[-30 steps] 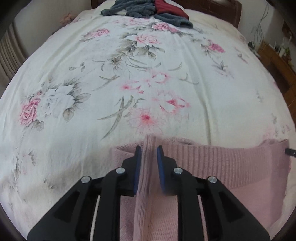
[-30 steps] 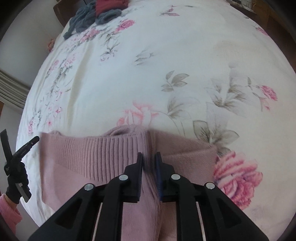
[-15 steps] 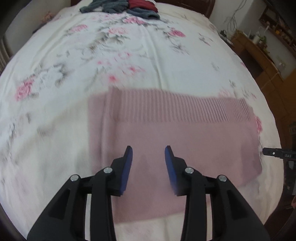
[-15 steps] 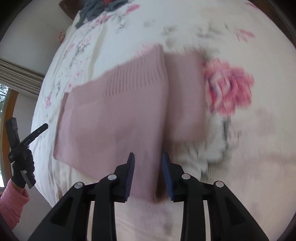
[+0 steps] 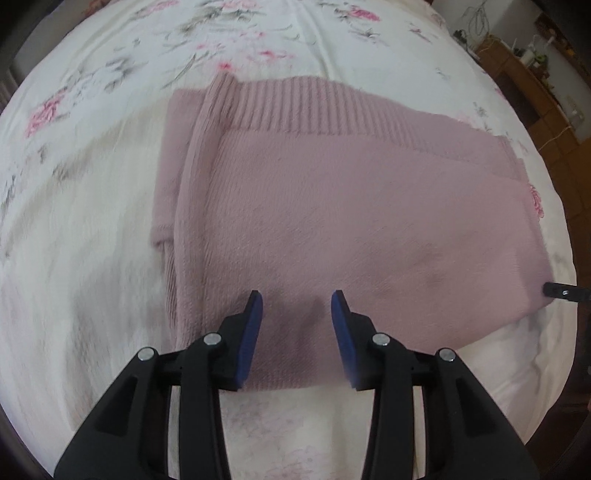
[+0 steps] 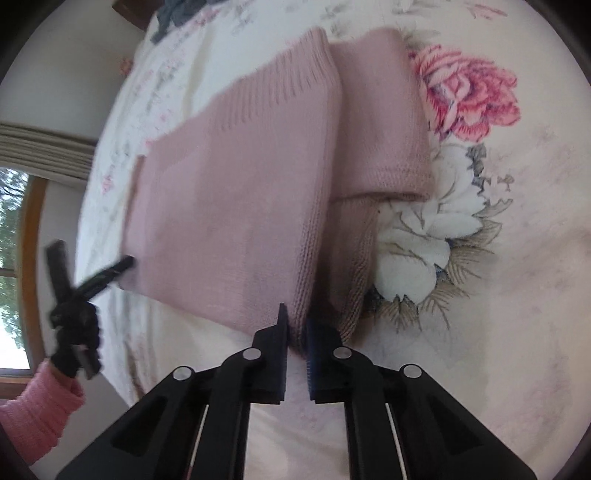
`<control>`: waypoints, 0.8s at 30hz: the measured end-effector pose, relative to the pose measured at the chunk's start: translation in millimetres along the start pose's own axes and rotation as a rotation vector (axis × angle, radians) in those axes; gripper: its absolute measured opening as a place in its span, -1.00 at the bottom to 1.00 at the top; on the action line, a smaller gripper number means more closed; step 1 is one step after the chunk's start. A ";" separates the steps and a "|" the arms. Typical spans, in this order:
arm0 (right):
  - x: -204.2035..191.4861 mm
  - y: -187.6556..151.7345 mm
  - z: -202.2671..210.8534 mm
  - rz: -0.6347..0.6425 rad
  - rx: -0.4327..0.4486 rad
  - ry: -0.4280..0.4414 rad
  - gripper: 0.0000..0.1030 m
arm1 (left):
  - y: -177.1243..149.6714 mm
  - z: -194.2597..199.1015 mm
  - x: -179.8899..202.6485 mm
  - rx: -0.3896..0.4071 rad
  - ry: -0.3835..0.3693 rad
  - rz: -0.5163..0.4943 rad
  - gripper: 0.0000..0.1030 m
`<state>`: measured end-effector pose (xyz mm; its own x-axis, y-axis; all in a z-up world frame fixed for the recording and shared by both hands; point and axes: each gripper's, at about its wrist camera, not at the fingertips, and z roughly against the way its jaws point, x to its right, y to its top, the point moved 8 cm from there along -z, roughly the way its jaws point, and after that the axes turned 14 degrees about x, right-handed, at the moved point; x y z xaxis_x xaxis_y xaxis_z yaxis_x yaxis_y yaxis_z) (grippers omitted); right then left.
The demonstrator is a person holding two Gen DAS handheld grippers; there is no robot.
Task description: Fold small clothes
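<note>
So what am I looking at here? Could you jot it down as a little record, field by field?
setting: a bed with a floral bedsheet
garment: pink knit sweater, lying flat and partly folded, ribbed hem on the far side
left gripper: open, over the sweater's near edge, gripping nothing
right gripper: jaws nearly closed at the sweater's near edge; whether it pinches the fabric is unclear
other clothes: dark pile at the far end of the bed
person: pink sleeve, dark glove
</note>
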<state>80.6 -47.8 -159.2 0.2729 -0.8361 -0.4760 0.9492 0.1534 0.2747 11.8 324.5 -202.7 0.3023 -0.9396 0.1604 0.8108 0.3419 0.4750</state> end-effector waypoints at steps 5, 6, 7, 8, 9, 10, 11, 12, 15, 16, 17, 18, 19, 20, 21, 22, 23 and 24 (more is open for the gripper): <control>7.0 -6.6 0.6 0.022 -0.024 -0.039 -0.86 | -6.8 -4.2 -9.5 -0.015 0.008 0.014 -0.26; 10.6 -9.0 -2.5 0.020 -0.032 -0.049 -0.86 | -7.9 -5.0 -10.6 -0.016 0.011 0.013 -0.26; 11.9 -9.9 -6.6 0.019 -0.037 -0.057 -0.86 | -9.0 -5.4 -11.0 -0.016 0.013 0.010 -0.26; 14.2 -11.1 -11.1 0.017 -0.039 -0.068 -0.86 | -9.5 -5.5 -11.2 -0.015 0.013 0.008 -0.25; 16.6 -12.1 -14.2 0.006 -0.040 -0.071 -0.86 | -11.3 -5.8 -11.8 -0.014 0.013 0.006 -0.25; 19.7 -13.2 -15.9 -0.003 -0.041 -0.071 -0.86 | -11.9 -6.2 -11.8 -0.013 0.013 0.004 -0.25; 22.3 -14.7 -18.4 -0.010 -0.043 -0.073 -0.86 | -13.0 -6.7 -12.1 -0.013 0.013 0.002 -0.25; 23.9 -15.9 -19.4 -0.016 -0.043 -0.074 -0.86 | -14.5 -7.6 -11.9 -0.012 0.013 0.000 -0.25; 25.7 -16.5 -24.2 -0.036 -0.045 -0.071 -0.85 | -14.2 -8.4 -12.0 -0.013 0.015 -0.001 -0.25; 26.4 -16.5 -24.2 -0.043 -0.047 -0.070 -0.85 | -14.4 -10.4 -9.2 -0.014 0.017 -0.001 -0.24; 26.1 -15.9 -23.7 -0.051 -0.052 -0.065 -0.85 | -13.9 -10.3 -8.2 -0.016 0.019 0.001 -0.24; 25.3 -14.5 -21.5 -0.062 -0.056 -0.057 -0.81 | -12.6 -9.4 -7.2 -0.020 0.022 0.003 -0.24; 25.7 -12.6 -18.0 -0.073 -0.054 -0.047 -0.70 | -9.7 -7.8 -6.2 -0.020 0.022 0.003 -0.24; 24.6 -8.4 -11.8 -0.084 -0.038 -0.035 -0.67 | -6.5 -5.5 -3.7 -0.013 0.017 0.003 -0.24; 23.2 -3.6 -5.6 -0.083 -0.018 -0.022 -0.52 | -1.0 -1.2 -0.2 0.005 0.007 0.001 -0.24; 22.3 1.3 0.5 -0.082 0.005 -0.012 -0.30 | 5.9 2.6 4.0 0.023 -0.004 -0.001 -0.23; 22.9 8.2 8.3 -0.085 0.034 -0.002 -0.20 | 12.5 4.8 7.4 0.034 -0.013 -0.002 -0.21; 24.7 12.6 11.9 -0.087 0.048 0.001 -0.17 | 19.5 6.1 13.9 0.047 -0.027 -0.001 -0.19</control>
<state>97.4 -72.8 -157.5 0.1899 -0.8444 -0.5010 0.9608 0.0548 0.2719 28.7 318.0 -185.9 0.2876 -0.9401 0.1828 0.7863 0.3407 0.5153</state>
